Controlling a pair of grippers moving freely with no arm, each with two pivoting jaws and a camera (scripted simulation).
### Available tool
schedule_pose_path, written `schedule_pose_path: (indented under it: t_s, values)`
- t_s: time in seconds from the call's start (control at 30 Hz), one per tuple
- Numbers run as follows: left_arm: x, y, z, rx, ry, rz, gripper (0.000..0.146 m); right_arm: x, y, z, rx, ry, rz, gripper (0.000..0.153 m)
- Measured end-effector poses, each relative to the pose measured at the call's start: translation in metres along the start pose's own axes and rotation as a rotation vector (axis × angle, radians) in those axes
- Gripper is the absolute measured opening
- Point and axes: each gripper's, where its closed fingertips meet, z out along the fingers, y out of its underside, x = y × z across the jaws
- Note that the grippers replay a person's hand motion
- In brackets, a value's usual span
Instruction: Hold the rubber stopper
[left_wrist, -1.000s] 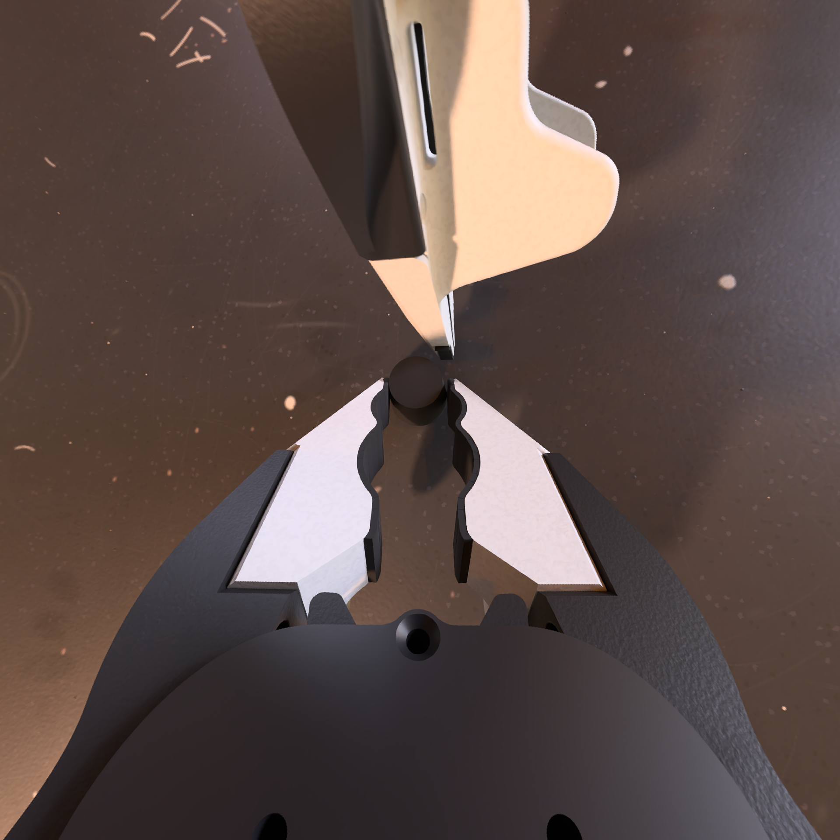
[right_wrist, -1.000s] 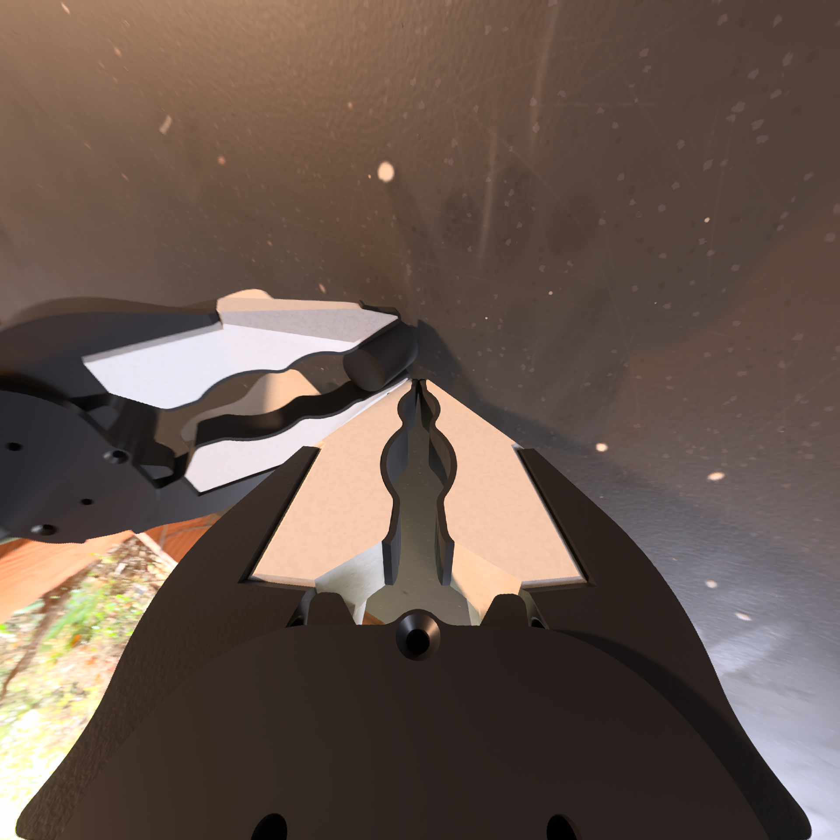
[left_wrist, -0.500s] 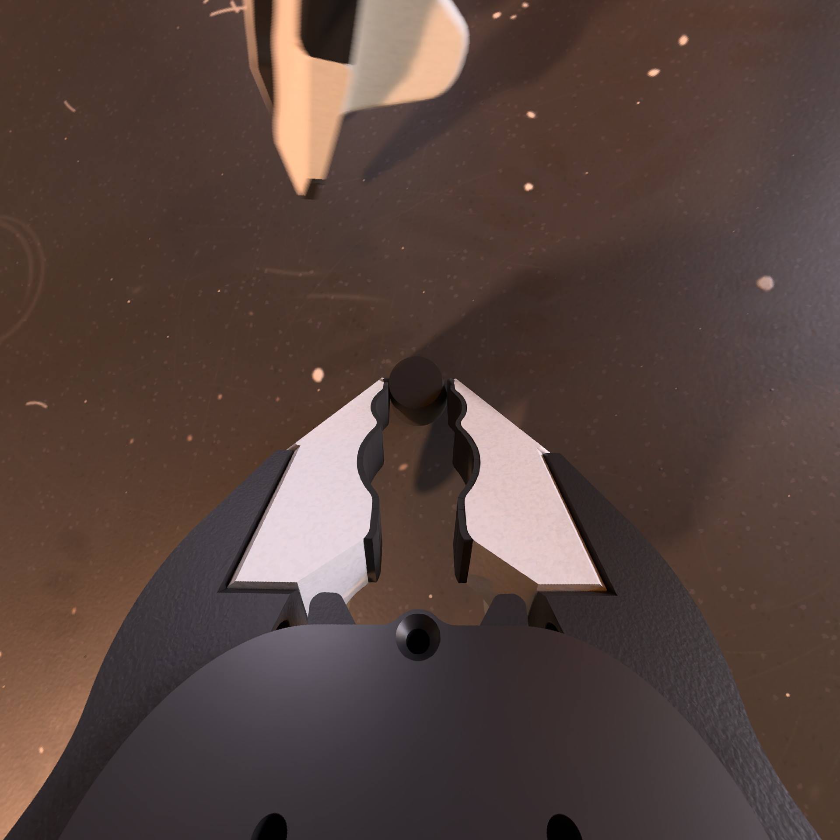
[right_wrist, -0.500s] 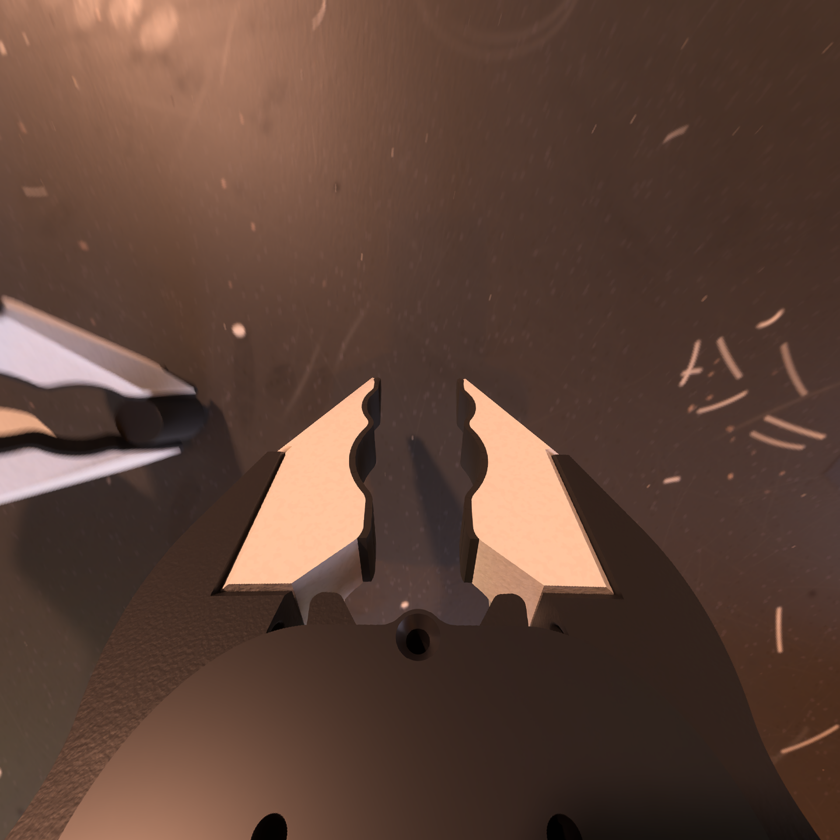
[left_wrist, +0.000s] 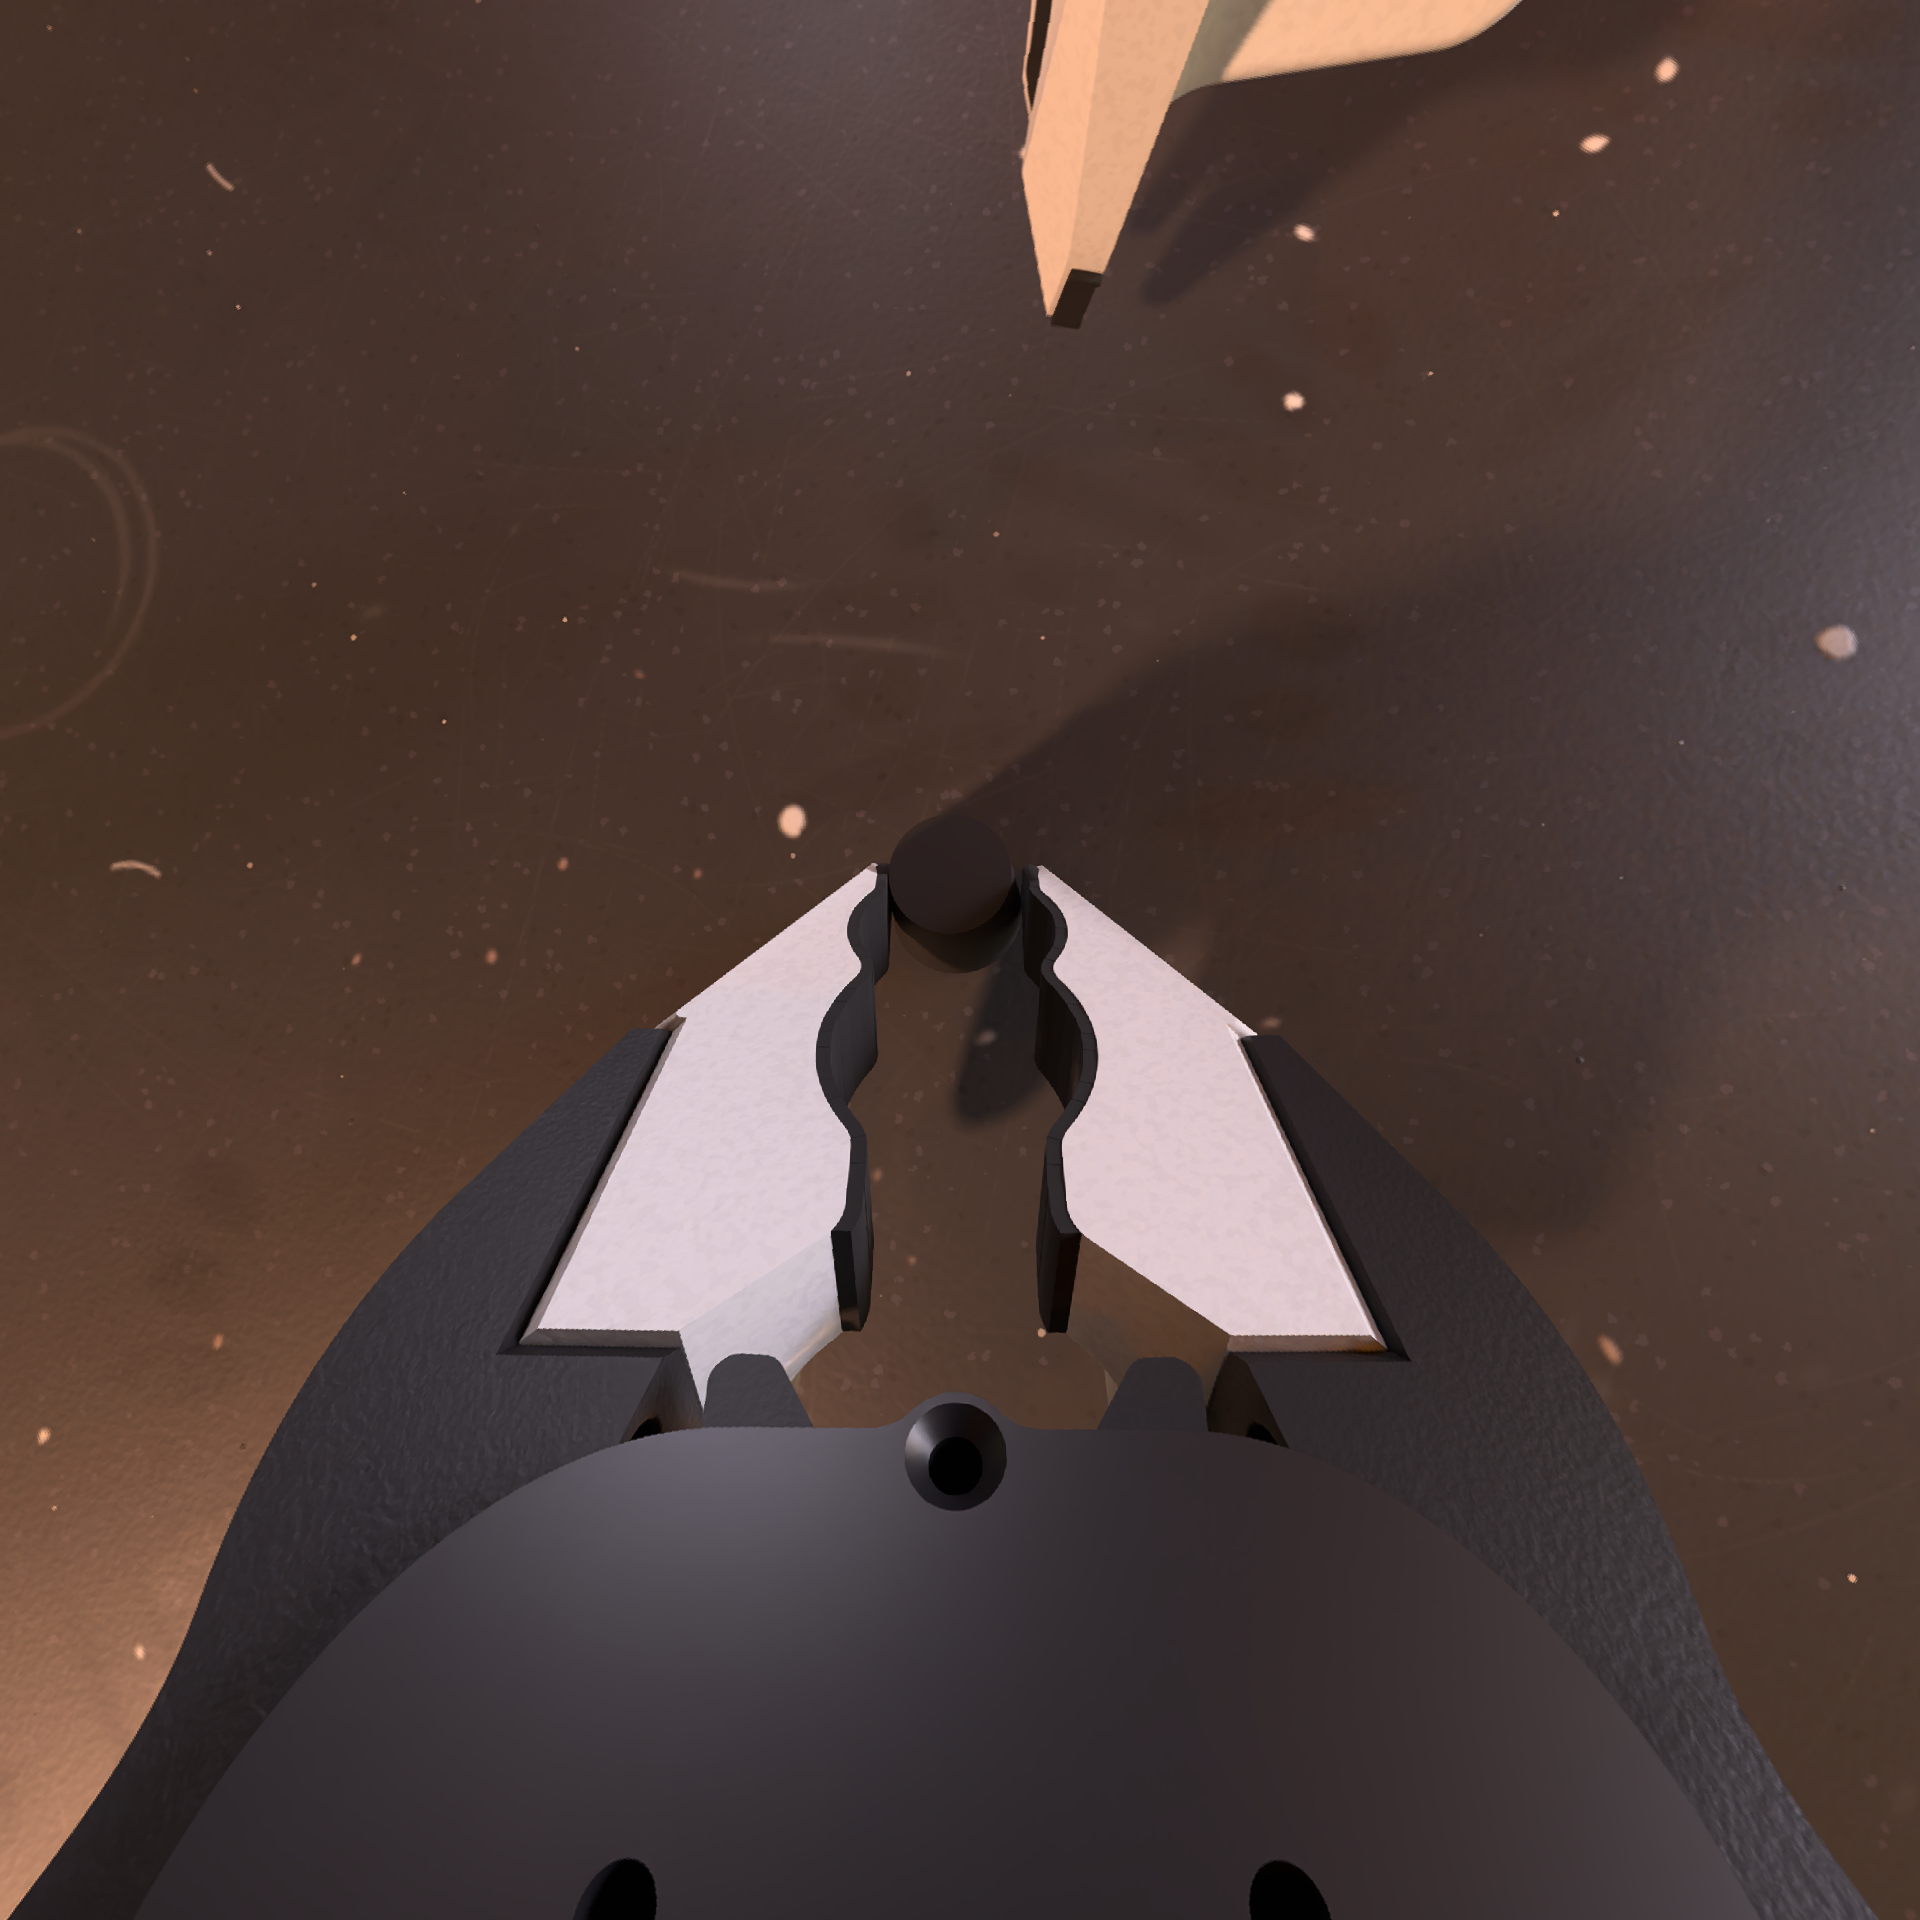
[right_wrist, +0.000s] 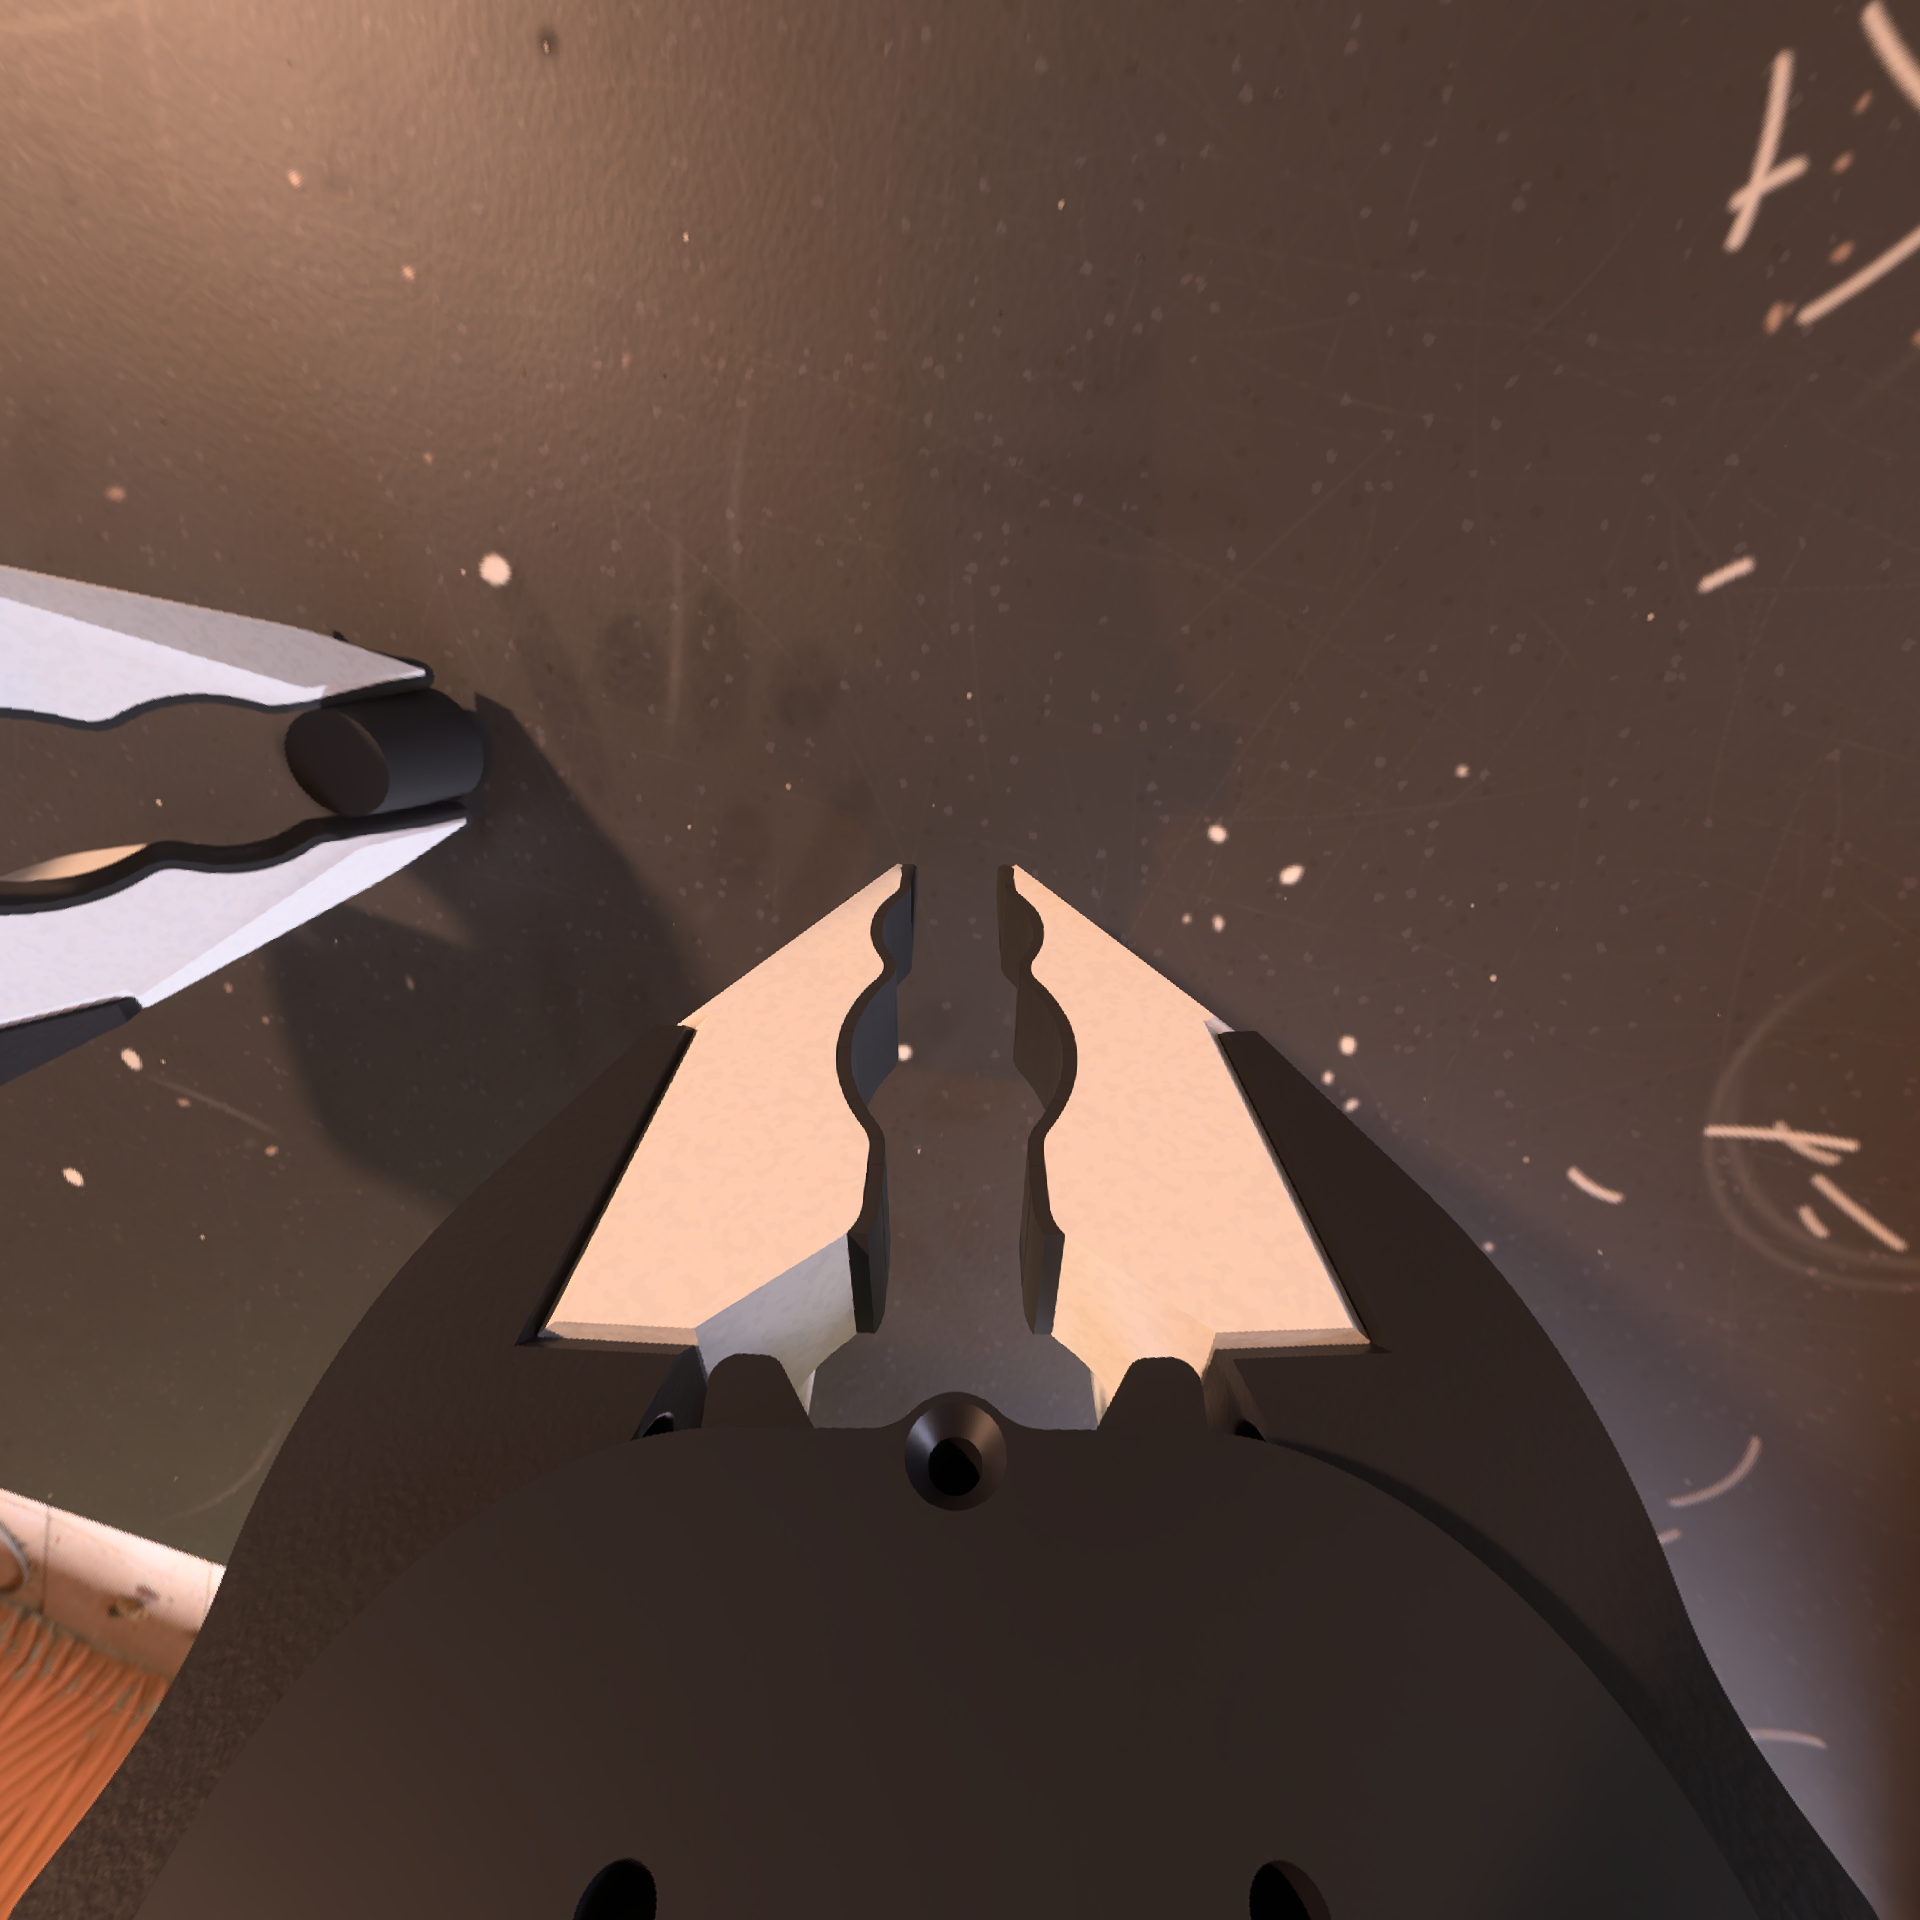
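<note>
Left wrist view: rubber stopper (left_wrist: 951, 894) pinched at tips of left gripper (left_wrist: 953, 906), unchanged, probably clear of desk (left_wrist: 416, 520). Right gripper (right_wrist: 956, 883) now spread, empty, withdrawn well apart since a second ago. Hold carried by left alone.
</note>
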Motion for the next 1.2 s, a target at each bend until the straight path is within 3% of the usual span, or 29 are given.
schedule_pose_path:
  t_s: [0.27, 0.47, 0.57, 0.7, 0.73, 0.9, 1.2]
  values:
    - [0.000, 0.000, 0.000, -0.002, -0.011, 0.019, 0.025, -0.013, 0.001, 0.012, -0.051, 0.017, 0.022, 0.014]
    - [0.000, 0.000, 0.000, 0.004, -0.003, 0.020, 0.025, -0.015, 0.000, 0.013, -0.039, -0.012, 0.006, 0.003]
    - [0.000, 0.000, 0.000, 0.013, 0.021, -0.002, 0.025, -0.028, -0.016, 0.006, 0.111, -0.148, -0.018, 0.002]
    - [0.000, 0.001, 0.001, 0.024, 0.052, -0.033, 0.025, -0.066, -0.047, -0.019, 0.524, -0.505, -0.056, 0.002]
    - [0.000, 0.000, 0.001, 0.030, 0.057, -0.039, 0.025, -0.074, -0.045, -0.017, 0.566, -0.544, -0.085, 0.002]
    - [0.000, 0.001, 0.001, 0.049, 0.065, -0.055, 0.025, -0.097, -0.027, 0.009, 0.565, -0.517, -0.198, 0.002]
    - [-0.001, -0.002, 0.003, 0.062, 0.067, -0.077, 0.025, -0.098, -0.028, 0.021, 0.491, -0.582, -0.131, 0.002]
